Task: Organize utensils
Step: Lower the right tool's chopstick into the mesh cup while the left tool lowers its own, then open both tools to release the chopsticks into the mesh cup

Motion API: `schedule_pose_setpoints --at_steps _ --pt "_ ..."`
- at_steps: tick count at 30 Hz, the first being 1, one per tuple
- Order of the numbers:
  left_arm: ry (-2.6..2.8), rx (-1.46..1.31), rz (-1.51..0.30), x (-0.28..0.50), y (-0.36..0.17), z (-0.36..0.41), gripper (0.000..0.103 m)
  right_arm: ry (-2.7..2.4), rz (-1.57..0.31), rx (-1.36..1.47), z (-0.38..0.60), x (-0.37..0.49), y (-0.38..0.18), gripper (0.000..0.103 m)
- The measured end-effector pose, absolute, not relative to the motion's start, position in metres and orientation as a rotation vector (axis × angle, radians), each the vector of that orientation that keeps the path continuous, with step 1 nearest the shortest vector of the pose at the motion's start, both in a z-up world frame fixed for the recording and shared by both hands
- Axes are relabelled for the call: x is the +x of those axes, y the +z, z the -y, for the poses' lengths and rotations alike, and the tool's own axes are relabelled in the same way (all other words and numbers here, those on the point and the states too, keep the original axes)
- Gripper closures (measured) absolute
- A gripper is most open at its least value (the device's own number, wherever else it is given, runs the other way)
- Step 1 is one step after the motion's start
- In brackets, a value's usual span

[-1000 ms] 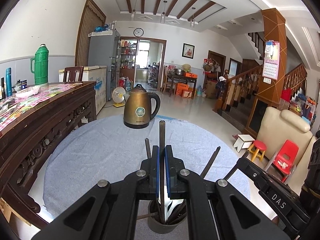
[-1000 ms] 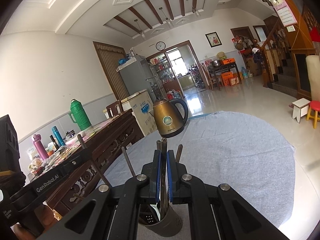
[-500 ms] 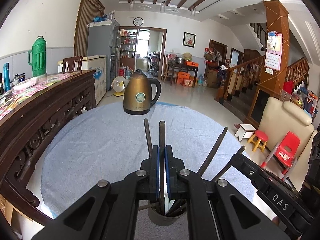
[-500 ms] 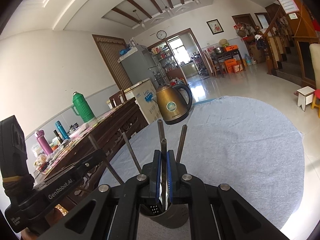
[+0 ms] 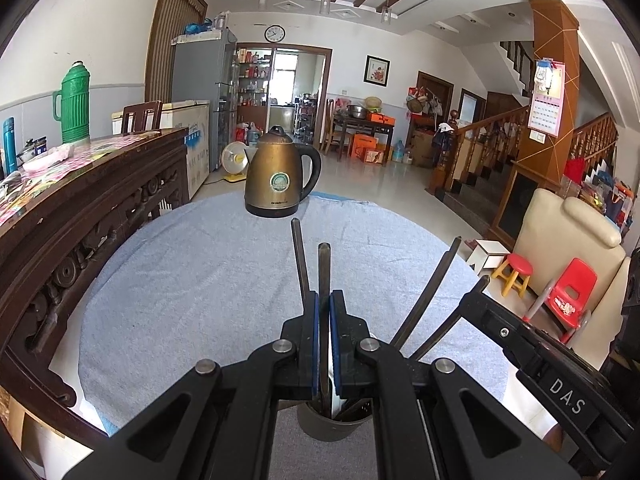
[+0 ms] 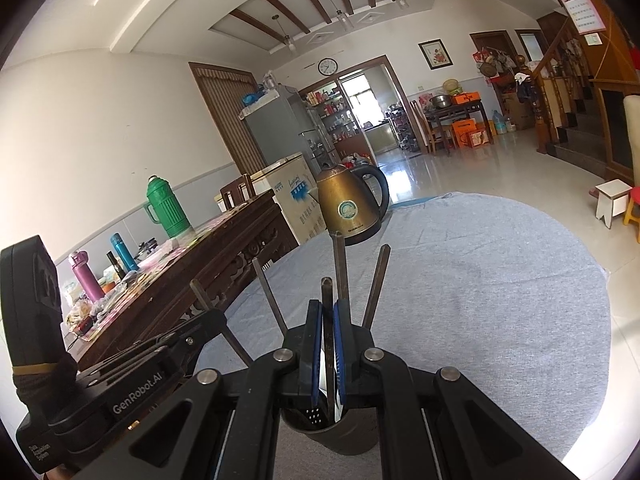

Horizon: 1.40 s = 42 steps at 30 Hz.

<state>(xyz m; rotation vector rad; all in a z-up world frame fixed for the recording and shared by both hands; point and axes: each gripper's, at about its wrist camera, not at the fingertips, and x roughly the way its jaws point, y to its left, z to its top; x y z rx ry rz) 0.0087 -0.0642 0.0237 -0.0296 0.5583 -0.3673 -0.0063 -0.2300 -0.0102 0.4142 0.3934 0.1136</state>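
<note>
A dark utensil holder cup (image 5: 334,424) stands on the round table under both grippers; it also shows in the right wrist view (image 6: 340,432). Several dark utensil handles stick up out of it. My left gripper (image 5: 324,300) is shut on one upright dark-handled utensil (image 5: 323,268) whose lower end is in the cup. My right gripper (image 6: 327,308) is shut on another dark-handled utensil (image 6: 327,292), also down in the cup. The other handles (image 5: 432,292) lean out to the sides. Each gripper's body shows in the other's view.
A bronze electric kettle (image 5: 278,174) stands at the far side of the grey-clothed table (image 5: 192,280). A carved dark wood sideboard (image 5: 80,208) with a green thermos (image 5: 76,104) and bottles runs along the left. Chairs and stools stand on the floor at right.
Both grippers have lowered, pushing their held utensils deeper into the cup. The free handles now reach higher against the fingers.
</note>
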Motion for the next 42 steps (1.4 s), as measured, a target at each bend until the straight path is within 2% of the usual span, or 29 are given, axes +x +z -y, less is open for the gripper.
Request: schedule_pose_setpoints --at_steps 25,26,27,28,29,30,31,32,33,36,42 --pt "-0.349 0.007 -0.604 0.013 0.026 0.062 0.096 0.084 -0.396 0.400 0.225 -0.011 -0.014 0.095" --pt "-0.346 0.007 -0.611 0.013 0.026 0.062 0.094 0.077 -0.400 0.401 0.226 -0.010 -0.014 0.095" --pt "-0.348 0.009 -0.617 0.014 0.025 0.062 0.084 0.071 -0.404 0.404 0.227 -0.009 -0.014 0.095" --pt "-0.351 0.011 -0.622 0.014 0.025 0.061 0.069 0.066 -0.410 0.411 0.229 -0.008 -0.015 0.094" --pt "-0.350 0.013 -0.623 0.013 0.025 0.062 0.060 0.064 -0.418 0.423 0.232 -0.008 -0.016 0.090" --pt "-0.342 0.019 -0.622 0.013 0.025 0.061 0.043 0.062 -0.423 0.433 0.235 -0.008 -0.016 0.084" --pt "-0.328 0.029 -0.612 0.012 0.026 0.061 0.039 0.056 -0.424 0.440 0.237 -0.009 -0.015 0.071" --pt "-0.321 0.037 -0.605 0.011 0.027 0.060 0.039 0.049 -0.417 0.448 0.241 -0.011 -0.014 0.058" --pt "-0.313 0.051 -0.601 0.009 0.028 0.060 0.038 0.045 -0.403 0.451 0.243 -0.014 -0.013 0.053" --pt "-0.294 0.066 -0.621 0.009 0.029 0.058 0.031 0.032 -0.369 0.429 0.246 -0.024 -0.005 0.053" --pt "-0.248 -0.002 -0.671 0.010 0.032 0.038 0.029 0.015 -0.356 0.418 0.251 -0.037 0.004 0.053"
